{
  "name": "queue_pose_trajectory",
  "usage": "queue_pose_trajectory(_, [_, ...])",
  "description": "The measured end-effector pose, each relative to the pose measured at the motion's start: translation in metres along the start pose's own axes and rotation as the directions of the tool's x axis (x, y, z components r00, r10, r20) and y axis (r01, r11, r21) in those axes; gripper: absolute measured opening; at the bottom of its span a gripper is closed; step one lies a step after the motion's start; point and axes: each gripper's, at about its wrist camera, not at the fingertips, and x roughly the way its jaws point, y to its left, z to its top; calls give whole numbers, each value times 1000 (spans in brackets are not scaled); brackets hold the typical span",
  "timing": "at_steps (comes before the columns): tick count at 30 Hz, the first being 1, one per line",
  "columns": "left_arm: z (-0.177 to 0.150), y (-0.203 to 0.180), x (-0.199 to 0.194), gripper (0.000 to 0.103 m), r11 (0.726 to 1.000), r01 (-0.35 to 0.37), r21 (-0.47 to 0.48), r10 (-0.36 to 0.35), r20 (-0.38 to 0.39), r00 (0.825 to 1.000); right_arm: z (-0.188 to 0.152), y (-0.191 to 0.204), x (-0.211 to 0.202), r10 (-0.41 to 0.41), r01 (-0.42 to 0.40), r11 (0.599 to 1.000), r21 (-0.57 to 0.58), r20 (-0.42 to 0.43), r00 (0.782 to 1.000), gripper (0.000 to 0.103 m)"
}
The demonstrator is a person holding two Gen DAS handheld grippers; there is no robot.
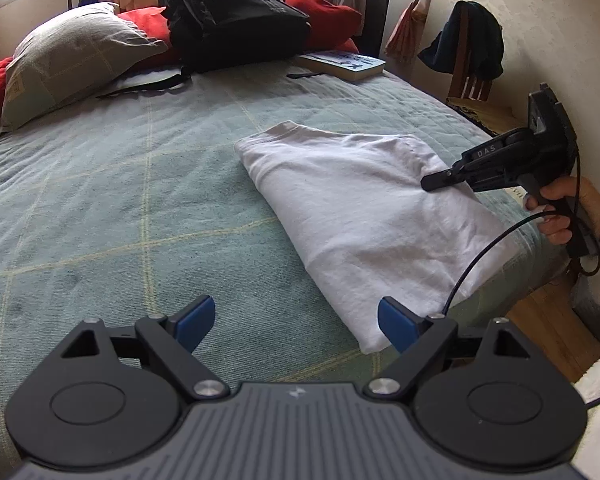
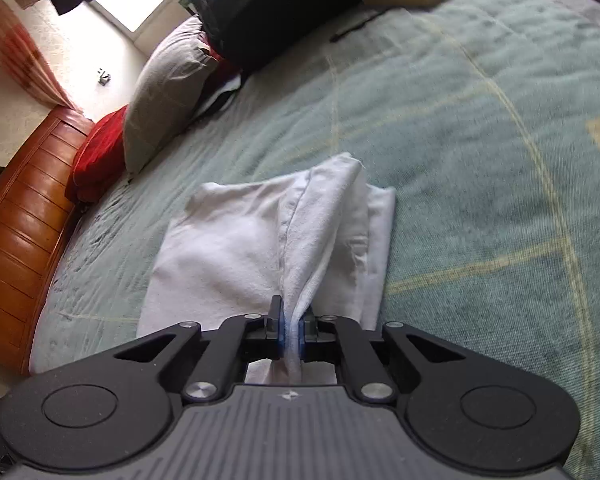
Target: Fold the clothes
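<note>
White shirt (image 2: 268,240) pinched, right-wrist view only

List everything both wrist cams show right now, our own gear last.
shirt: 1, white, partly folded on the bed, one edge pinched up
bedspread: 1, green with pale lines, covers the bed
pillow: 1, grey, at the head of the bed
cushions: red, behind the pillow and backpack, count unclear
backpack: 1, black, beside the pillow
book: 1, pale cover, near the backpack
chair: 1, wooden, by the wall, dark garment over its back
bed frame: 1, brown wood
left gripper: open, empty, low over the bedspread
right gripper: shut on the shirt
right hand: holds the gripper's handle
</note>
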Motion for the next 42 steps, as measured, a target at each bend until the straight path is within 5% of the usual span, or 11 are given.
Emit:
queue_pose_trajectory(6, [3,-2,4,89,1000,-4,19,4,-26,1000,-5,-12,0,4,-5,999,40,8,1000,14])
queue_pose_trajectory(10, [15,-4,4,89,999,-2,51,3,-26,1000,-5,-2,-28,-71,73,997,-26,80,994,34])
queue_pose_trajectory(15, [50,-10,17,89,992,105,66,-104,-12,994,-18,27,-57,15,7,986,-165,132,991,47])
queue_pose_trajectory(19, [75,-26,48,89,965,255,68,-254,-25,967,-34,37,-49,86,-70,972,-225,64,994,51])
queue_pose_trajectory(22, [79,-35,79,89,954,292,62,-288,-59,956,-47,31,-36,88,-84,968,-238,7,996,51])
queue_pose_trajectory(26, [60,-26,115,86,983,175,50,-165,-156,974,-52,19,-31,73,-72,970,-231,-4,997,50])
queue_pose_trajectory(31, [45,-36,63,88,979,122,163,-106,-106,989,-51,13,-32,89,-86,972,-219,3,996,53])
queue_pose_trajectory(37, [-1,-66,27,88,911,-23,413,54,-64,997,-54,18,-34,102,-94,969,-228,23,995,60])
queue_pose_trajectory(42, [-17,-85,37,88,851,-129,510,143,13,990,-59,22,-43,119,-104,969,-225,51,992,65])
